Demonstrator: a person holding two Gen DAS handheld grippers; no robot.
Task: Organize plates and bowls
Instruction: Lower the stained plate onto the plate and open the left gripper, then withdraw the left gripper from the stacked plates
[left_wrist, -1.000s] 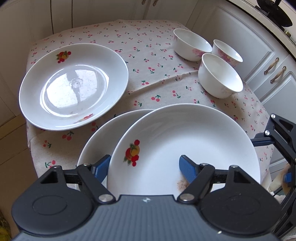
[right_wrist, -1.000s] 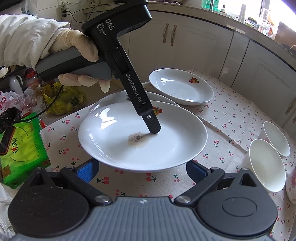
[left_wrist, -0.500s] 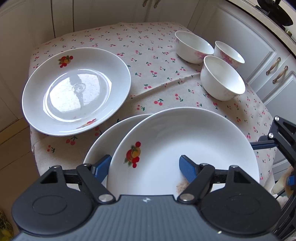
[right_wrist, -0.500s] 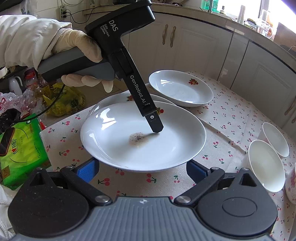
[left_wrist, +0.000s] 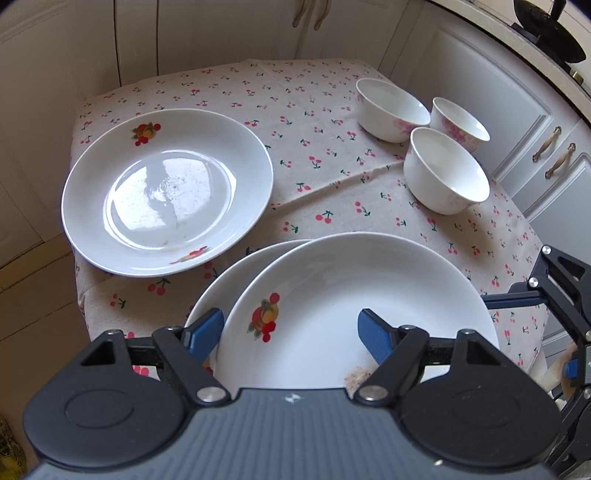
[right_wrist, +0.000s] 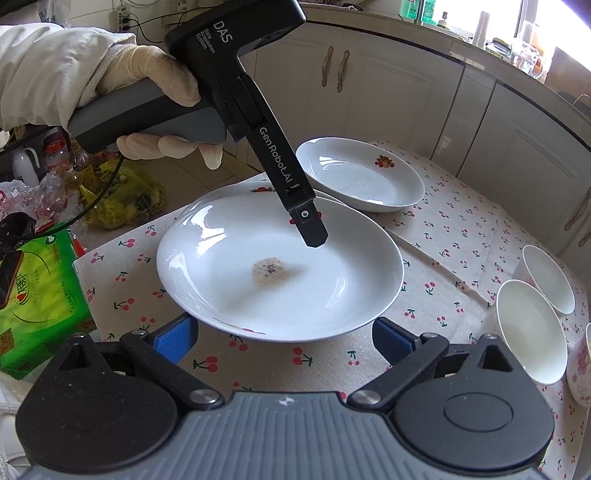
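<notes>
The white ceramic plate with a fruit motif (left_wrist: 354, 314) fills the lower centre of the left wrist view, its rim clamped by the left gripper (left_wrist: 291, 332); its near edge is cut off by the gripper body. A brownish smear (right_wrist: 271, 271) marks its middle. A second white plate (left_wrist: 236, 280) lies half hidden beneath. A third plate (left_wrist: 168, 192) sits at left, three white bowls (left_wrist: 445, 177) at upper right. The right gripper (right_wrist: 282, 338) hangs with jaws spread, holding nothing. "DAS" and "GenRobot.AI" read on the left gripper.

White plates (left_wrist: 354, 310), cherry-print tablecloth (left_wrist: 303, 110), blue-padded gripper (left_wrist: 291, 332).
</notes>
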